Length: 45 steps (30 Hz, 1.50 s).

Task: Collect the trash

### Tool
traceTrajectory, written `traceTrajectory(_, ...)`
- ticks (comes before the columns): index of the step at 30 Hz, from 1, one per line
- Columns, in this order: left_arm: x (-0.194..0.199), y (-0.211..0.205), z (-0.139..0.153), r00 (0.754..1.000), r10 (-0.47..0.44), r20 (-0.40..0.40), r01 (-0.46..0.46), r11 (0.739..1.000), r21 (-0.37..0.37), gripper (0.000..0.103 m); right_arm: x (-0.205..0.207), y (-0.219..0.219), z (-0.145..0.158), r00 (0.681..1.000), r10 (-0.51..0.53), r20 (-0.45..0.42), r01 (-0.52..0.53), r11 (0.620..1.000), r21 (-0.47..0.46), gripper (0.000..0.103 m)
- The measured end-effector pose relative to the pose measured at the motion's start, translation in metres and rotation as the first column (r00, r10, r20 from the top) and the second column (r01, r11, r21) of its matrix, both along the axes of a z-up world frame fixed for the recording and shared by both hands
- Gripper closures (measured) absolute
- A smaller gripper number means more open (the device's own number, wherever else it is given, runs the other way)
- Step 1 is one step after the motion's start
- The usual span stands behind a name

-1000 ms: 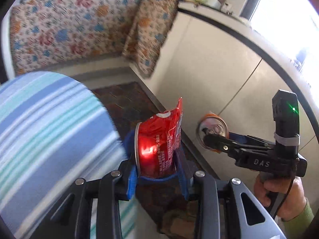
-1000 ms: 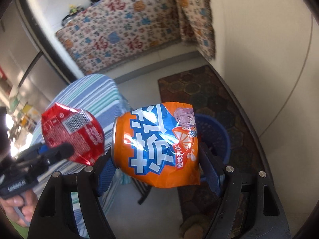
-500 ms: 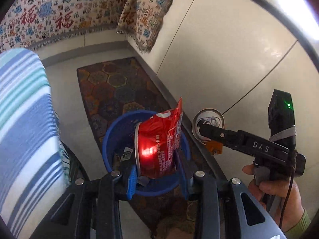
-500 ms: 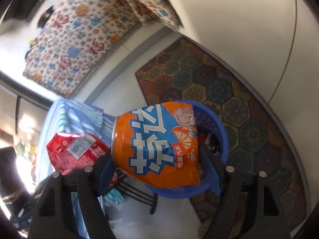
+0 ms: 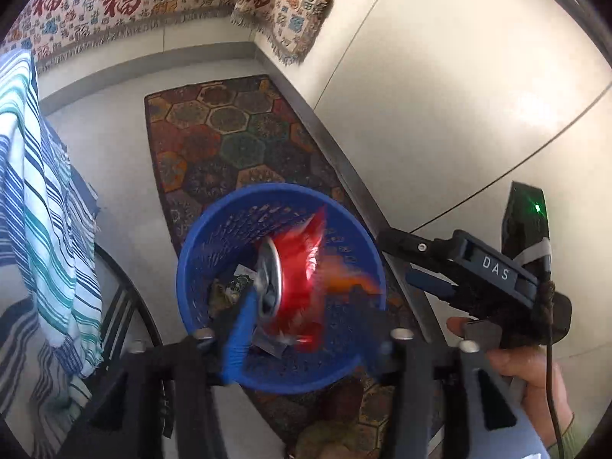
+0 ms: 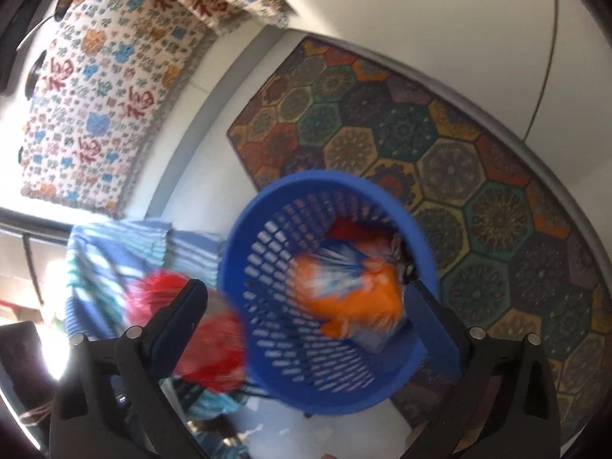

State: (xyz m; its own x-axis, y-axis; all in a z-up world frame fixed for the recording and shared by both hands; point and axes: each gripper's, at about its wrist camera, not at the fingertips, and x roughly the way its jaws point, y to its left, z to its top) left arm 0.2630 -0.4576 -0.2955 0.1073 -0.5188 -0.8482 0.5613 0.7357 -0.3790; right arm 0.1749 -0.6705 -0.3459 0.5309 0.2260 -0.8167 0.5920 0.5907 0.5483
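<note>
The blue perforated waste basket (image 5: 214, 237) stands on the hexagon-patterned rug (image 5: 214, 126), at six o'clock in both wrist views, with a striped cloth (image 5: 42, 191) hanging at nine o'clock in the left view. Both grippers hover over its mouth.

The left gripper (image 5: 306, 329) has its jaws spread, and the crushed red can (image 5: 294, 275), blurred, sits between them over the basket. It looks released and dropping, though contact with the blue pad cannot be ruled out. The right gripper (image 6: 310, 306) is likewise spread wide. The crushed orange can (image 6: 355, 290) is a smear inside the basket rim, apparently free of the fingers.

To do this step well, judging from here: keep both grippers centred over the opening until the cans are clear of the pads. Hold the jaws wide so no dented edge snags. Then lift straight up and avoid brushing the light basket, which could tip on the rug.

Legible writing: "DAS" on the right gripper's body, at three o'clock in the left view. The patterned throw (image 5: 126, 4) at twelve o'clock repeats the red character 福. The can labels are too blurred to read.
</note>
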Motion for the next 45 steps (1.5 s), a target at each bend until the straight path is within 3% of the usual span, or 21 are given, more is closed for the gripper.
traceTrajectory(5, 0.001, 0.007, 0.021, 0.999, 0.024, 0.048, -0.023, 1.000, -0.013, 0.032, -0.014, -0.009, 0.016, 0.999, -0.033, 0.006, 0.033, 0.998, -0.058, 0.000)
traceTrajectory(7, -0.004, 0.013, 0.043, 0.996, 0.021, 0.091, -0.018, 0.999, -0.029, 0.023, -0.022, -0.009, 0.036, 0.999, -0.041, 0.026, 0.044, 0.993, -0.109, 0.000)
traceTrajectory(13, -0.038, 0.045, 0.114, 0.976, -0.018, 0.219, 0.028, 0.999, -0.044, 0.001, -0.051, 0.026, 0.118, 0.997, 0.068, 0.045, -0.053, 0.959, -0.277, 0.000)
traceTrajectory(17, -0.066, 0.075, 0.145, 0.950, 0.002, 0.312, 0.009, 0.999, -0.032, 0.000, -0.086, 0.067, 0.164, 0.990, 0.142, 0.010, -0.125, 0.902, -0.412, 0.000)
traceTrajectory(20, -0.087, 0.100, 0.161, 0.922, 0.032, 0.386, -0.032, 0.999, -0.005, 0.000, -0.120, 0.097, 0.186, 0.988, 0.136, -0.068, -0.151, 0.845, -0.514, 0.000)
traceTrajectory(23, -0.111, 0.117, 0.177, 0.903, 0.059, 0.426, -0.071, 0.997, 0.012, 0.000, -0.151, 0.121, 0.204, 0.992, 0.118, -0.055, -0.128, 0.809, -0.574, 0.000)
traceTrajectory(26, -0.124, 0.129, 0.187, 0.913, 0.055, 0.405, -0.081, 0.995, 0.049, 0.000, -0.174, 0.149, 0.222, 0.991, 0.130, -0.036, -0.124, 0.771, -0.625, 0.000)
traceTrajectory(28, -0.130, 0.140, 0.191, 0.934, 0.046, 0.353, -0.057, 0.998, 0.019, 0.000, -0.181, 0.161, 0.228, 0.992, 0.125, -0.027, -0.114, 0.765, -0.634, 0.000)
traceTrajectory(32, -0.139, 0.153, 0.197, 0.944, 0.061, 0.325, -0.061, 0.998, -0.010, 0.000, -0.184, 0.181, 0.238, 0.989, 0.148, -0.023, -0.130, 0.773, -0.621, 0.000)
traceTrajectory(38, -0.153, 0.159, 0.201, 0.912, 0.043, 0.408, -0.090, 0.991, 0.096, 0.000, -0.192, 0.197, 0.251, 0.989, 0.145, -0.032, -0.133, 0.766, -0.629, 0.000)
traceTrajectory(45, -0.160, 0.162, 0.202, 0.920, 0.023, 0.392, -0.082, 0.987, 0.135, 0.000, -0.194, 0.208, 0.259, 0.988, 0.150, -0.037, -0.139, 0.760, -0.635, 0.000)
